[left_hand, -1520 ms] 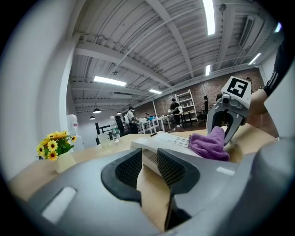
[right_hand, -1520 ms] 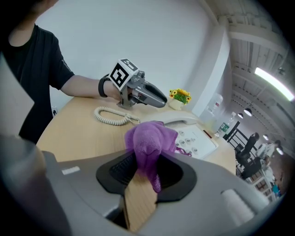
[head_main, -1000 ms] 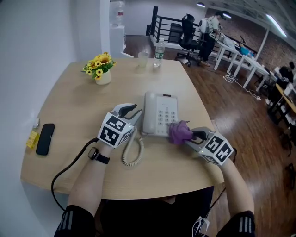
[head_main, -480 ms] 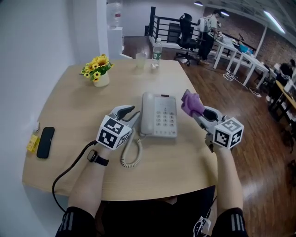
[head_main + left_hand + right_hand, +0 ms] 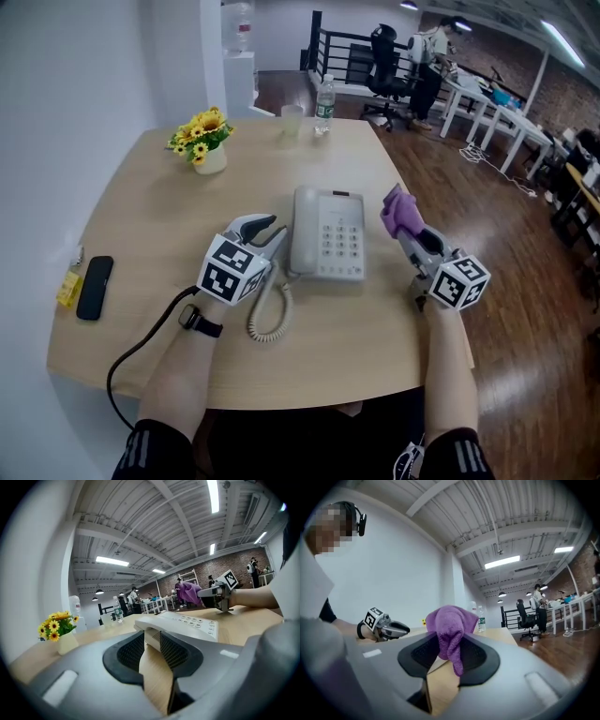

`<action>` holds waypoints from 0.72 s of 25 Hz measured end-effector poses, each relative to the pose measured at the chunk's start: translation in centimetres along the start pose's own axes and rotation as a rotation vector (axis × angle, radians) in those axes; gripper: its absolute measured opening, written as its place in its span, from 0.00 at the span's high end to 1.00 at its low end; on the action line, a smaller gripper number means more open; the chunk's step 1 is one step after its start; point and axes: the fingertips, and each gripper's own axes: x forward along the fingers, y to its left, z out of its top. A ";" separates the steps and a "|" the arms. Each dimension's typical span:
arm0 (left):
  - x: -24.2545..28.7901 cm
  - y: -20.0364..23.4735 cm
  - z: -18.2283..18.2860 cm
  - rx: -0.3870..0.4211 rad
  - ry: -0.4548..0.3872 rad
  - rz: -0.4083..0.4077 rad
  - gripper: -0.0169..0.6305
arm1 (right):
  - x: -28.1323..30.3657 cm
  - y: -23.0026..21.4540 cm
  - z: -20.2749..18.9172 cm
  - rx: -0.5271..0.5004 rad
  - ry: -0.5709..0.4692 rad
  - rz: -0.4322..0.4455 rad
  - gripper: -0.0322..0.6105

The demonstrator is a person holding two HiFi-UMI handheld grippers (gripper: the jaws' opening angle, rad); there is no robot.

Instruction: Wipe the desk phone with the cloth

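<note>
The pale grey desk phone (image 5: 326, 232) lies in the middle of the wooden desk (image 5: 141, 206), handset on its left side and coiled cord (image 5: 267, 314) trailing to the near side. My left gripper (image 5: 277, 232) rests open at the phone's left edge, the handset's end (image 5: 152, 639) right at its fingertips. My right gripper (image 5: 405, 223) stands to the right of the phone, apart from it, shut on a bunched purple cloth (image 5: 400, 208). In the right gripper view the cloth (image 5: 449, 625) hangs pinched between the pads.
A small vase of yellow flowers (image 5: 202, 139) stands at the far left. A cup (image 5: 292, 120) and a water bottle (image 5: 324, 103) sit at the far edge. A black mobile phone (image 5: 94, 286) and a yellow item (image 5: 67, 285) lie near the left edge. A black cable (image 5: 141, 347) runs from my left wrist.
My right gripper lifted the purple cloth off the phone's near right corner and carried it to the phone's right side. The left gripper and phone have stayed put.
</note>
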 end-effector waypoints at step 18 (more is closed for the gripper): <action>0.4 0.1 -0.4 -0.014 0.017 -0.004 0.82 | 0.0 0.3 -1.0 -0.069 0.063 0.012 0.75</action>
